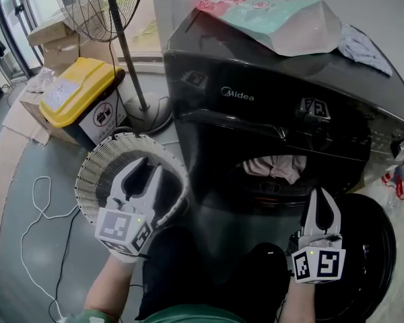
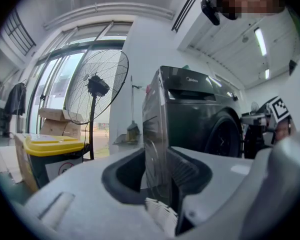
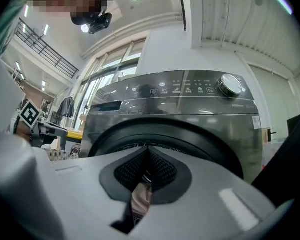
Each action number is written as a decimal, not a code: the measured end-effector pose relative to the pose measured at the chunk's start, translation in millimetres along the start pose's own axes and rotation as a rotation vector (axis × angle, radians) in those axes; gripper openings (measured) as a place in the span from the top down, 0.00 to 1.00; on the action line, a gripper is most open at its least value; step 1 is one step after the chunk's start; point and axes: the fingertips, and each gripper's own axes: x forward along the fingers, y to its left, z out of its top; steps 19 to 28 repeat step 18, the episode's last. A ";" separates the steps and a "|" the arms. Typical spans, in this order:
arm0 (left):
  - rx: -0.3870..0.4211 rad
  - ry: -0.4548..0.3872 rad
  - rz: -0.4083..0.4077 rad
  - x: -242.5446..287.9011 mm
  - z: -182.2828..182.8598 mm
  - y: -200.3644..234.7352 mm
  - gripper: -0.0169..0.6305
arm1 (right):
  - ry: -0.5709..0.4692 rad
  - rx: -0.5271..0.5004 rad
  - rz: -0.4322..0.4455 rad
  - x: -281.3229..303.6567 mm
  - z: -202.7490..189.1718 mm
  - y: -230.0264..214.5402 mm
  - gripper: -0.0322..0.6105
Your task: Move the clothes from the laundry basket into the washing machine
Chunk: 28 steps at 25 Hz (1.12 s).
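Left gripper (image 1: 146,175): jaws spread, nothing between them, held over the one round white laundry basket (image 1: 94,163). Right gripper (image 1: 321,195): jaws pressed together, pointing at the open drum of the one dark washing machine (image 1: 269,113). Clothes (image 1: 277,167): one pink-and-white bundle lying inside the drum mouth. Round door (image 1: 374,247) swung open, just right of the right gripper. On the machine top: one detergent pouch (image 1: 276,19), one grey cloth (image 1: 363,46). To the left: one yellow-lidded bin (image 1: 81,89), one standing fan (image 1: 101,5), one white cable (image 1: 37,207) on the floor.
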 end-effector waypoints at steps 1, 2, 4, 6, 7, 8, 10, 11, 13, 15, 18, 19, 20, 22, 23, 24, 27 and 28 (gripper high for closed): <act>0.001 0.001 -0.001 0.0 -0.2 0.0 0.77 | 0.001 -0.003 0.000 0.0 0.1 0.4 0.95; 0.002 0.001 -0.002 -0.1 -0.4 0.2 0.77 | 0.001 -0.005 0.000 0.0 0.2 0.9 0.95; 0.004 -0.001 -0.001 -0.3 0.1 1.0 0.77 | 0.001 -0.008 0.001 -0.1 0.5 1.4 0.95; 0.003 -0.004 0.001 -0.6 1.2 1.7 0.77 | 0.000 -0.009 0.002 -0.4 0.8 1.3 0.95; 0.003 -0.004 0.002 -0.7 1.5 1.9 0.77 | 0.000 -0.009 0.002 -0.6 0.9 1.1 0.95; 0.003 -0.003 0.002 -0.6 1.6 1.9 0.77 | 0.000 -0.009 0.002 -0.8 0.9 0.9 0.95; 0.005 -0.001 0.001 -0.3 1.5 1.7 0.77 | 0.001 -0.009 0.002 -1.0 0.9 0.3 0.95; 0.006 -0.001 0.002 -0.2 1.5 1.8 0.77 | 0.001 -0.010 0.001 -0.9 1.0 0.0 0.95; 0.005 -0.001 0.003 0.0 1.8 2.2 0.77 | 0.003 -0.010 -0.001 -0.7 0.7 -0.8 0.95; 0.005 -0.002 0.004 0.8 2.0 2.6 0.77 | 0.004 -0.008 -0.003 -0.1 -0.2 -1.8 0.95; 0.004 -0.002 0.006 2.2 1.9 3.4 0.77 | 0.005 -0.004 -0.005 0.9 -1.8 -3.2 0.95; 0.004 -0.002 0.006 2.2 1.9 3.4 0.77 | 0.005 -0.004 -0.005 0.9 -1.8 -3.2 0.95; 0.004 -0.002 0.006 2.2 1.9 3.4 0.77 | 0.005 -0.004 -0.005 0.9 -1.8 -3.2 0.95; 0.004 -0.002 0.006 2.2 1.9 3.4 0.77 | 0.005 -0.004 -0.005 0.9 -1.8 -3.2 0.95; 0.004 -0.002 0.006 2.2 1.9 3.4 0.77 | 0.005 -0.004 -0.005 0.9 -1.8 -3.2 0.95; 0.004 -0.002 0.006 2.2 1.9 3.4 0.77 | 0.005 -0.004 -0.005 0.9 -1.8 -3.2 0.95; 0.004 -0.002 0.006 2.2 1.9 3.4 0.77 | 0.005 -0.004 -0.005 0.9 -1.8 -3.2 0.95; 0.004 -0.002 0.006 2.2 1.9 3.4 0.77 | 0.005 -0.004 -0.005 0.9 -1.8 -3.2 0.95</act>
